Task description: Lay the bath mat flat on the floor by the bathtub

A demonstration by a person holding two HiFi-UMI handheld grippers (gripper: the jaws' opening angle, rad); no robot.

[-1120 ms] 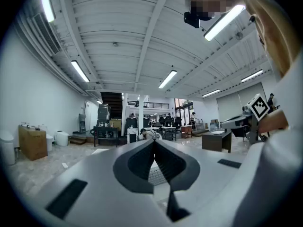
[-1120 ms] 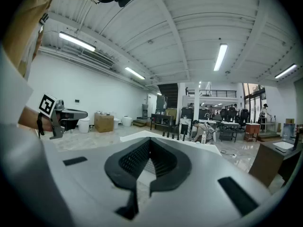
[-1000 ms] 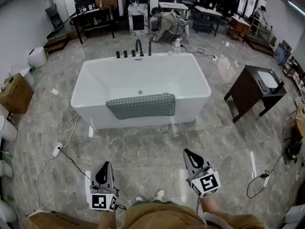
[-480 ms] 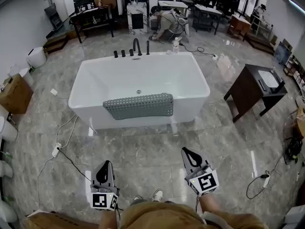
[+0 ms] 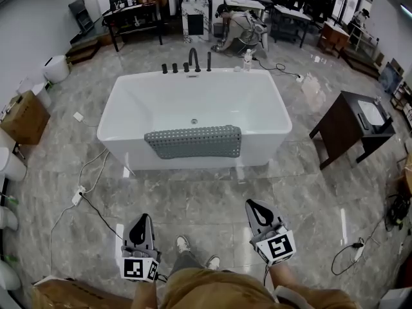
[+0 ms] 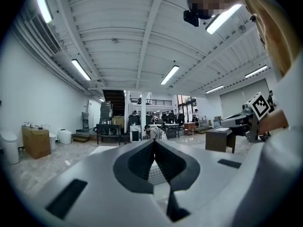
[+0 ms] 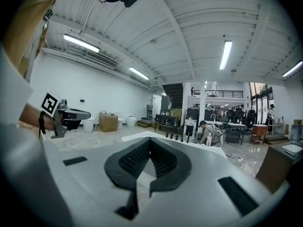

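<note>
A grey perforated bath mat (image 5: pixel 194 141) hangs folded over the near rim of the white bathtub (image 5: pixel 129 100) in the head view. Through each gripper's jaw gap a strip of the mat (image 6: pixel 156 173) (image 7: pixel 145 164) shows. My left gripper (image 5: pixel 143 218) and right gripper (image 5: pixel 250 205) are held low near the bottom of the head view, well short of the tub, both shut with nothing between the jaws. They point level toward the tub. Grey marble floor (image 5: pixel 212 198) lies between them and the tub.
A dark wooden vanity (image 5: pixel 353 124) stands right of the tub. White cables and a power strip (image 5: pixel 77 198) trail on the floor at left, another cable (image 5: pixel 351 253) at right. A cardboard box (image 5: pixel 22 116) sits far left. My shoes (image 5: pixel 184 244) are between the grippers.
The tub and mat have shifted slightly down and right in the head view as I stepped forward. One shoe now shows further ahead. Both grippers stay shut.
</note>
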